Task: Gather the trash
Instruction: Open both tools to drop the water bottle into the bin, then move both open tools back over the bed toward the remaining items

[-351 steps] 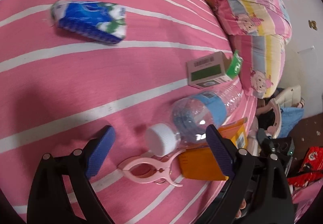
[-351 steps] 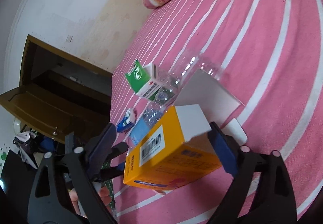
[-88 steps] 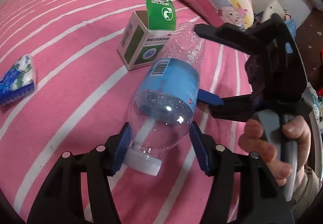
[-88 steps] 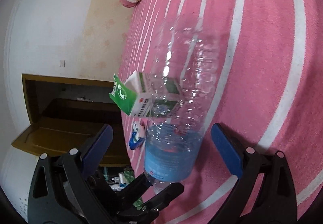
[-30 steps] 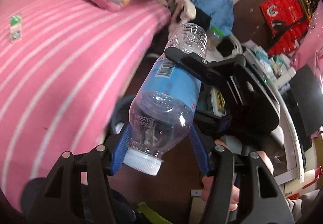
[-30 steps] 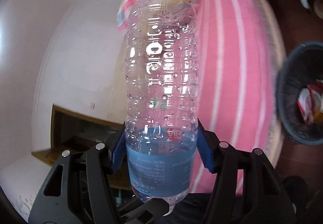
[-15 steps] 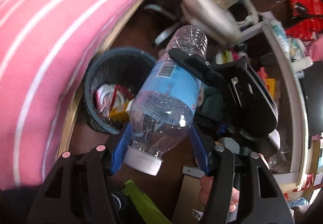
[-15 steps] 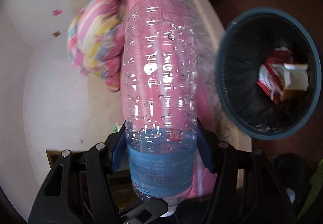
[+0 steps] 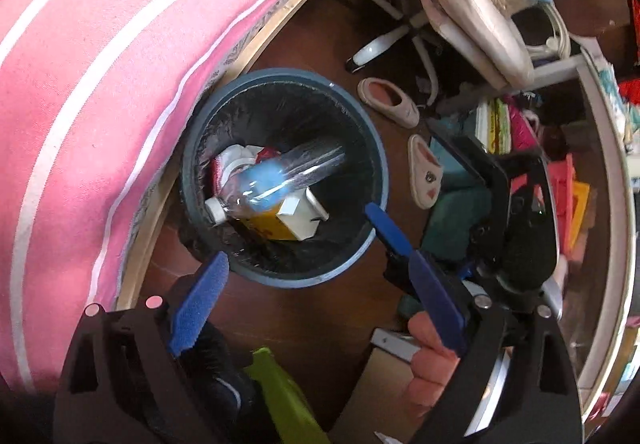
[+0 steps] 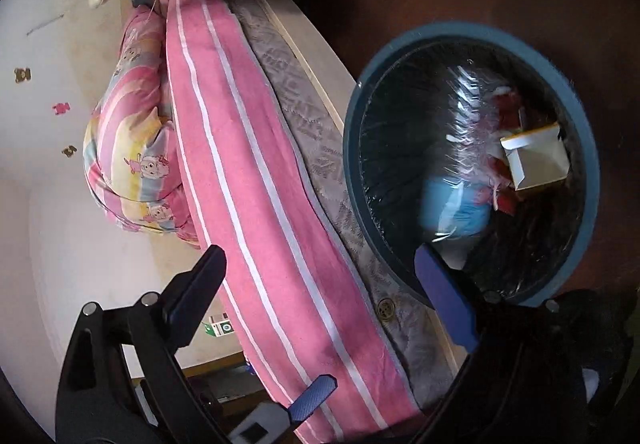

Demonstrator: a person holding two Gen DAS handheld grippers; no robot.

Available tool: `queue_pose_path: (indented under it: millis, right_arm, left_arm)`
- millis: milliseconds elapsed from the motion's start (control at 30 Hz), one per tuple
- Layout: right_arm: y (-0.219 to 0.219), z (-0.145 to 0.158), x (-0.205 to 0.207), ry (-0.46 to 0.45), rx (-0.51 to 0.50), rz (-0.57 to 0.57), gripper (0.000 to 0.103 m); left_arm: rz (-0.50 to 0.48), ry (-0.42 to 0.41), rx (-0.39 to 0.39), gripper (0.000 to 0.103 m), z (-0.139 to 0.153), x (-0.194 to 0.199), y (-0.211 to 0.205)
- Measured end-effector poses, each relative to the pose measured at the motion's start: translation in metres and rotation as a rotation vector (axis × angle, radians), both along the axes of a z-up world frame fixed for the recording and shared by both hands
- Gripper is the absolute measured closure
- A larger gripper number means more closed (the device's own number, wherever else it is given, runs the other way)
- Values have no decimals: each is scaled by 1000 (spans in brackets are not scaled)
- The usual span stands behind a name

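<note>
Bottle lies blurred inside the bin, free of both grippers, beyond and between the left fingers. Left gripper: jaws have just been opening, now spread wide, nothing between the pads. Right gripper: jaws likewise just opening, wide apart, empty; only the bedspread shows in the gap. Right gripper also shows in the left view, just past the left's right-hand finger, with a hand under it. In the right view the bottle is a blue smear ahead of the right-hand finger. Bottle rests on a yellow box and other rubbish, cap towards the near wall. Bin stands on dark floor, touching the bed edge. Slippers lie farther out, right of the bin.
</note>
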State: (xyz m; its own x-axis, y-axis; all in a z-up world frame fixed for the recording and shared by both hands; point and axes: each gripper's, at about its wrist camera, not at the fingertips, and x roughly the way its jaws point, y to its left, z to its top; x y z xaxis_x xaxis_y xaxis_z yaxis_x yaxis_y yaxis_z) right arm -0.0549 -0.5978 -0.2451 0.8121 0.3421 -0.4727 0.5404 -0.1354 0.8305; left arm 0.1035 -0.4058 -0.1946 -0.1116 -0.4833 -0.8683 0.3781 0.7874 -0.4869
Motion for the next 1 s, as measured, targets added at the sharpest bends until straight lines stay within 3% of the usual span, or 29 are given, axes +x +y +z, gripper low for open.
queue_pose_path:
  millis: [133, 233, 367, 533, 767, 900, 1000]
  right_arm:
    - [5, 8, 0, -41, 10, 6, 9]
    - [14, 30, 7, -100, -23, 48, 9]
    - [44, 85, 30, -196, -128, 160, 9]
    - [87, 143, 60, -294, -229, 268, 8]
    - [196, 212, 136, -393, -410, 463, 7]
    - [260, 218, 178, -411, -434, 571, 7]
    - [306, 213, 201, -410, -477, 637, 7]
  left_arm:
    - [68, 8, -71, 14, 13, 5, 13]
    - [158, 21, -184, 14, 30, 7, 35]
    - [277, -11, -348, 14, 63, 4, 75]
    - [347, -64, -517, 14, 103, 4, 130]
    - [524, -158, -550, 12, 137, 31, 262]
    - [638, -200, -512, 12, 132, 47, 338]
    - [719, -175, -524, 12, 120, 58, 381]
